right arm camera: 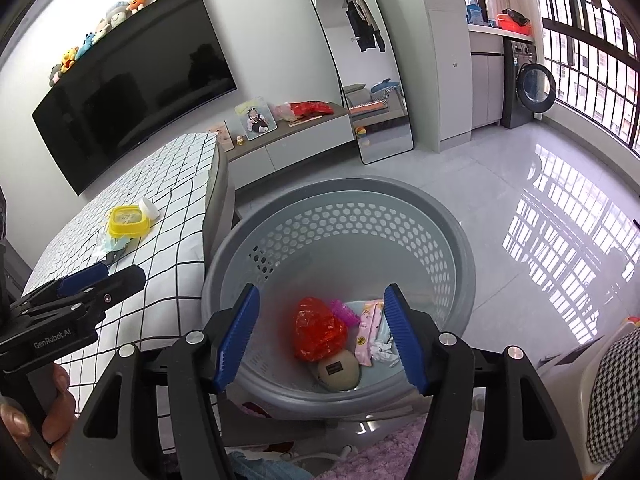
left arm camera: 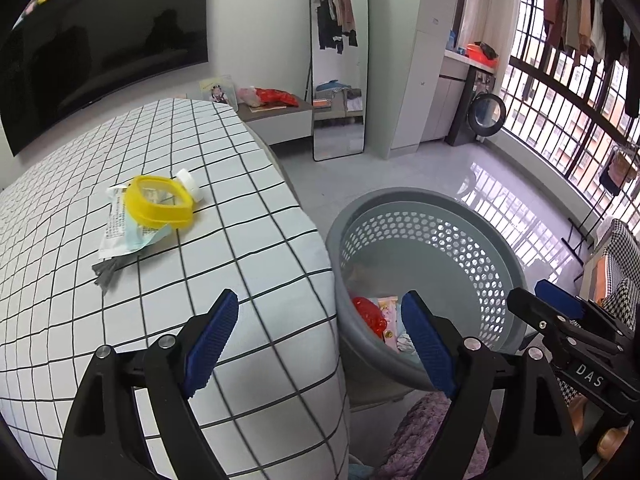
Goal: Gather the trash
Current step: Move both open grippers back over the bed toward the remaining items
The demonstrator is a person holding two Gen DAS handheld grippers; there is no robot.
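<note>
Checked table (left arm camera: 240,184), yellow lid (left arm camera: 158,200) beyond spread left tool (left arm camera: 320,336)

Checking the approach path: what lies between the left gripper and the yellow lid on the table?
Only bare checked tablecloth, seen in the left wrist view. The grey scrap lies left of the line from the open left gripper to the yellow lid.

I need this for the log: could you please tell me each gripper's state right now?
Left gripper: open, holding nothing.
Right gripper: open, empty, over the basket.
</note>
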